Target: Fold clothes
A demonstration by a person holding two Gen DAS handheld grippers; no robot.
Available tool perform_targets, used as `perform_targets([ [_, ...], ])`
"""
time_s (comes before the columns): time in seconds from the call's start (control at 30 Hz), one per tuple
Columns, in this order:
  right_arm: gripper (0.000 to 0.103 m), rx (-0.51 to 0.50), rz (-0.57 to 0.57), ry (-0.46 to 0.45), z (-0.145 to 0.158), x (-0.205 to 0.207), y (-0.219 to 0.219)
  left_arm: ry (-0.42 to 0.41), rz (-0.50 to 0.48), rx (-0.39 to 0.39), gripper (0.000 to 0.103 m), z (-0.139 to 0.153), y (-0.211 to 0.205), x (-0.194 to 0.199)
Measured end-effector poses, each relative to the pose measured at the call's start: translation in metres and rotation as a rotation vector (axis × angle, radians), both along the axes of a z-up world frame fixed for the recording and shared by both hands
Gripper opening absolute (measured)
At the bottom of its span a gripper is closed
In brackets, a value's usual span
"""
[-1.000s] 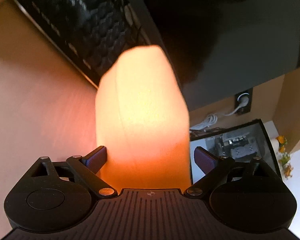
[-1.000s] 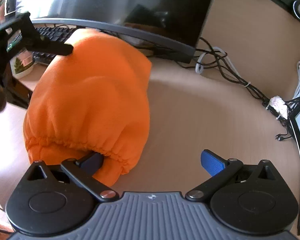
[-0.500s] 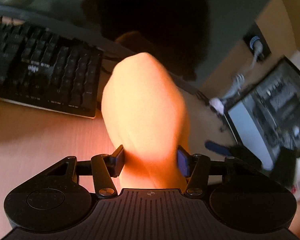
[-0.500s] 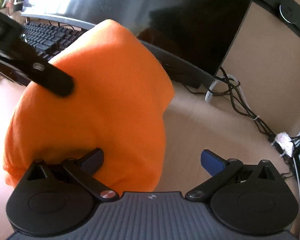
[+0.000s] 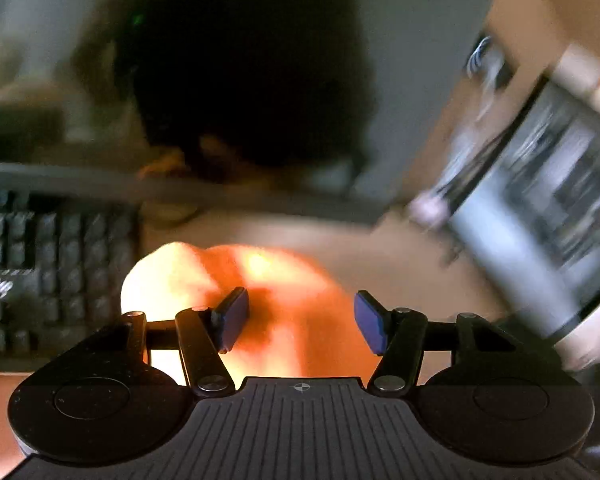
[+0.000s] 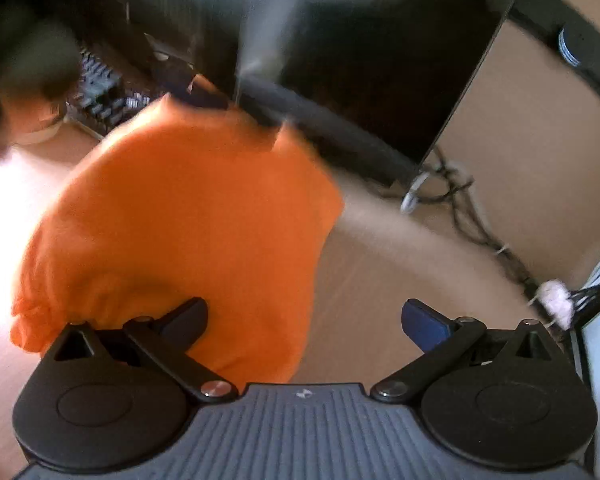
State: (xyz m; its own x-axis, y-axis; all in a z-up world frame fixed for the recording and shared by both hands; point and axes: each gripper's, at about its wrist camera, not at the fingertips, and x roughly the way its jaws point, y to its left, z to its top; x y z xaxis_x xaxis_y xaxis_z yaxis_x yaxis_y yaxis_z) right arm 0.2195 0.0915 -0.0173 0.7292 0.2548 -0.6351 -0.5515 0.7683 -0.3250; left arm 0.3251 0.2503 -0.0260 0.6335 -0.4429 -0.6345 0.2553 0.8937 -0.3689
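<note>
An orange garment (image 6: 188, 224) with a gathered elastic hem lies bunched on the wooden desk (image 6: 380, 264). In the blurred left wrist view the garment (image 5: 228, 280) sits low, under and between my left gripper's (image 5: 300, 322) blue pads, which stand apart and open. My right gripper (image 6: 304, 320) is open wide; its left finger (image 6: 184, 320) rests against the cloth's hem, its right finger (image 6: 424, 322) is over bare desk.
A black monitor (image 6: 360, 60) stands behind the garment. A black keyboard (image 5: 40, 264) lies to the left. Tangled cables (image 6: 460, 208) run along the desk's back right. A second screen (image 5: 540, 208) stands at the right.
My left gripper was shut on the orange cloth half a second ago; its jaws have opened and the cloth has dropped lower. Both views have swung and are blurred by motion.
</note>
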Motion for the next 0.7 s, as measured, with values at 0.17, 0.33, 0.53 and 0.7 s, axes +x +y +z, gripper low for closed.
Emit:
perform_targets([
  [0.17,0.103,0.187,0.050,0.045,0.032,-0.010,-0.003,0.013,-0.021,0.049,0.065,-0.001,0.001,0.001],
  [0.33,0.103,0.166,0.083,0.155,0.017,-0.009,0.012,0.019,-0.022,0.056,0.065,-0.002,0.003,-0.003],
  [0.53,0.103,0.158,0.040,0.235,-0.004,-0.009,0.013,0.012,-0.017,0.049,0.065,-0.001,0.013,-0.020],
  [0.7,0.103,0.137,0.019,0.254,-0.008,-0.020,0.013,0.012,-0.014,0.011,0.065,-0.003,0.015,-0.038],
])
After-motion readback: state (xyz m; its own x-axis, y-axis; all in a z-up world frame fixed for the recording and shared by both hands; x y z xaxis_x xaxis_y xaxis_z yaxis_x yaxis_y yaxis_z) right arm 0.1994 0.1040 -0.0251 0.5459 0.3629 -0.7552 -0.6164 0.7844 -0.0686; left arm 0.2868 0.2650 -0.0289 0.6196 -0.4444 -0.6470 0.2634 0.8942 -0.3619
